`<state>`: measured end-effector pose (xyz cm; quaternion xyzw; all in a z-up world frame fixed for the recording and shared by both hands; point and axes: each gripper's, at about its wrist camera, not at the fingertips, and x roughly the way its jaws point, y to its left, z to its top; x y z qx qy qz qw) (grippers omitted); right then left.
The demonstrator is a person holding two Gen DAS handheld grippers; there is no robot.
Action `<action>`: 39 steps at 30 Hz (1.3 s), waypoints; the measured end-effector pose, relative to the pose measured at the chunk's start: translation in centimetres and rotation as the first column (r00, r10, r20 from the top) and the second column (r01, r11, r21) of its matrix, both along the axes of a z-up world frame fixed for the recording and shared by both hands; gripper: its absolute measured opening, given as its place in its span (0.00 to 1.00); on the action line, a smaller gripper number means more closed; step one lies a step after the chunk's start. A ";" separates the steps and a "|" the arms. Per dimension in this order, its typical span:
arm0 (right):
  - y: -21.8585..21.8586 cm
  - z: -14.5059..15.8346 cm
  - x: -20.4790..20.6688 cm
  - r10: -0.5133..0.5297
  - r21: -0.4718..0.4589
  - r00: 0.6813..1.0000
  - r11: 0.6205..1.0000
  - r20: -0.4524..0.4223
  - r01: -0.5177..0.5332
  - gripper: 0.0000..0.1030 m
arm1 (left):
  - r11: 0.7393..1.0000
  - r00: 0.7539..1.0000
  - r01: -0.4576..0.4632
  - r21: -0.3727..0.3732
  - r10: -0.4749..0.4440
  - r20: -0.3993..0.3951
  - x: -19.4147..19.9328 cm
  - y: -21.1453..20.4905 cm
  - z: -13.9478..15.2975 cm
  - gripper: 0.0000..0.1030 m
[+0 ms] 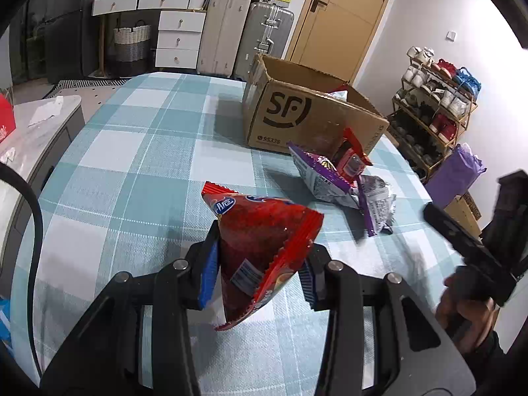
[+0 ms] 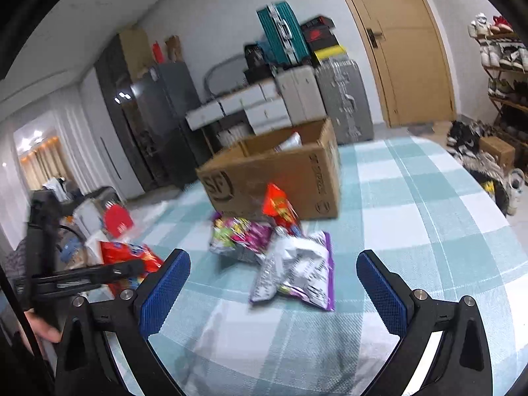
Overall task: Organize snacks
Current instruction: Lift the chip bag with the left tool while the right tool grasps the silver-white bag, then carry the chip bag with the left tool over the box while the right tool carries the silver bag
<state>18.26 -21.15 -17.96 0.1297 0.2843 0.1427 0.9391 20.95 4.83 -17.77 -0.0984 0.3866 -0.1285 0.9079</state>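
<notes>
My left gripper point(image 1: 260, 257) is shut on a red snack bag point(image 1: 260, 227) and holds it above the checked tablecloth point(image 1: 138, 151). The bag also shows at the left of the right wrist view point(image 2: 132, 254). An open SF cardboard box point(image 1: 297, 115) stands at the far side of the table, with something white inside it. In front of the box lie a purple and silver snack bag point(image 2: 297, 270), a colourful purple bag point(image 2: 241, 234) and a small red pack point(image 2: 279, 206). My right gripper point(image 2: 272, 270) is open and empty, just short of the purple and silver bag.
The table's right edge point(image 2: 495, 217) drops to a floor with shoes and a shoe rack point(image 1: 435, 105). A purple bag point(image 1: 452, 171) stands beside the table. Suitcases point(image 1: 244, 36), white drawers point(image 1: 178, 39) and a door point(image 1: 340, 16) are behind. A side table point(image 1: 36, 128) is at left.
</notes>
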 end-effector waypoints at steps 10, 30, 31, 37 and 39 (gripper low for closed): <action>0.4 -2.5 5.7 0.041 -0.005 0.973 0.999 -0.227 -0.043 0.95 | 1.000 1.000 0.004 -0.012 -0.004 0.011 -1.6 0.5 0.2 0.37; -0.9 -4.8 8.1 0.081 0.072 0.953 0.995 -0.293 -0.063 0.46 | 0.999 1.000 -0.027 -0.031 0.027 -0.001 -2.0 1.9 0.4 0.37; -1.0 -4.7 7.9 0.089 0.081 0.953 0.994 -0.289 -0.068 0.46 | 0.999 1.000 -0.026 -0.032 0.026 -0.002 -2.0 1.9 0.4 0.37; -0.4 -3.0 6.3 0.118 0.082 0.961 0.991 -0.249 -0.101 0.46 | 0.999 1.000 -0.030 -0.025 0.030 0.003 -2.3 1.6 0.9 0.37; -0.6 -2.2 5.7 0.125 0.117 0.964 0.988 -0.235 -0.099 0.46 | 0.999 0.999 -0.047 -0.018 0.047 0.007 -2.5 1.7 1.2 0.37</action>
